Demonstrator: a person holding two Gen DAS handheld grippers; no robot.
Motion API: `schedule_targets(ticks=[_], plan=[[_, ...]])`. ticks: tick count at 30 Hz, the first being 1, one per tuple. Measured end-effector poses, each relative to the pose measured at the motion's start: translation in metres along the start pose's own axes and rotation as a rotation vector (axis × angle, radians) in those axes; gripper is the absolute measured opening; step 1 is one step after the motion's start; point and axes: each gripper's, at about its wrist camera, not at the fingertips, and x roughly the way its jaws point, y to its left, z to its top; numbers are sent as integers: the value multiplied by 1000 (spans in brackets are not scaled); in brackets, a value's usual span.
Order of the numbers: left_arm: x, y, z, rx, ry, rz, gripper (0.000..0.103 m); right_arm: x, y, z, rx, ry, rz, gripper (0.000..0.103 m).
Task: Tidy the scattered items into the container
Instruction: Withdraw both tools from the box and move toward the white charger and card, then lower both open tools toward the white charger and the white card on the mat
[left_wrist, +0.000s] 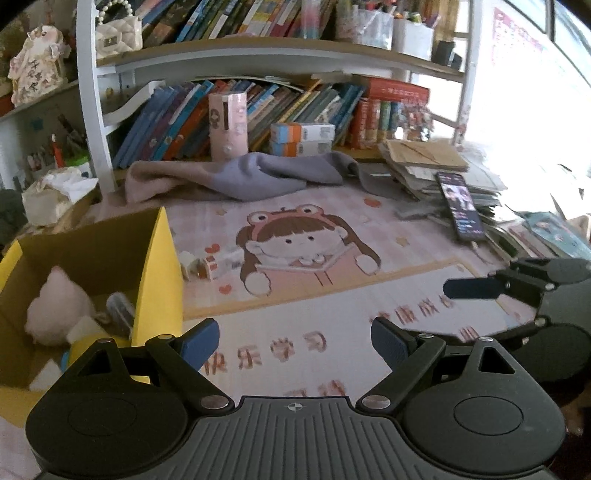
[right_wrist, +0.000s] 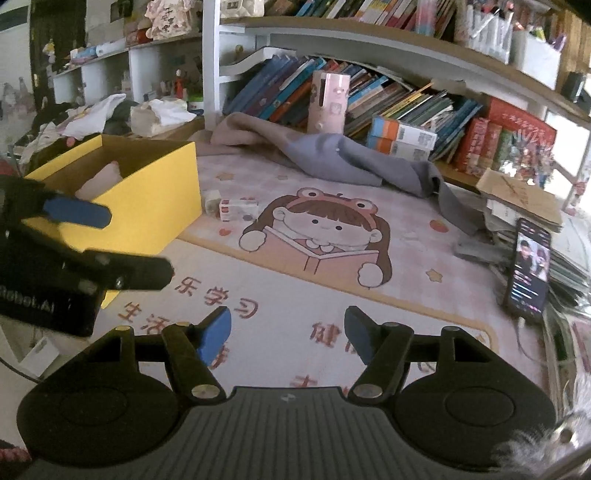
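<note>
1. Your left gripper (left_wrist: 294, 338) hovers over the pink cartoon-print desk mat (left_wrist: 369, 236), jaws released and holding nothing.
2. Your right gripper (right_wrist: 287, 338) hovers beside it, jaws likewise spread and bare.
3. The yellow cardboard box (right_wrist: 147, 184) holds a fluffy pink plush toy (left_wrist: 55, 310).
4. Two small white cartons (right_wrist: 232, 207) lie on the mat just beside the box.

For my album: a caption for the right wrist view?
Open hand-held gripper above cartoon mat, yellow box at left.
</note>
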Motion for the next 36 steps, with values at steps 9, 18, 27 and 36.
schedule_targets(ticks=[9, 18, 27, 36], plan=[[34, -1, 33, -33, 21, 99, 91, 51, -23, 19, -26, -19, 136, 69], [58, 4, 57, -56, 38, 184, 92, 103, -37, 45, -56, -71, 246, 70], [81, 6, 73, -86, 51, 203, 92, 159, -43, 66, -137, -114, 408, 74], [92, 24, 76, -174, 86, 246, 92, 212, -35, 71, -154, -66, 483, 74]])
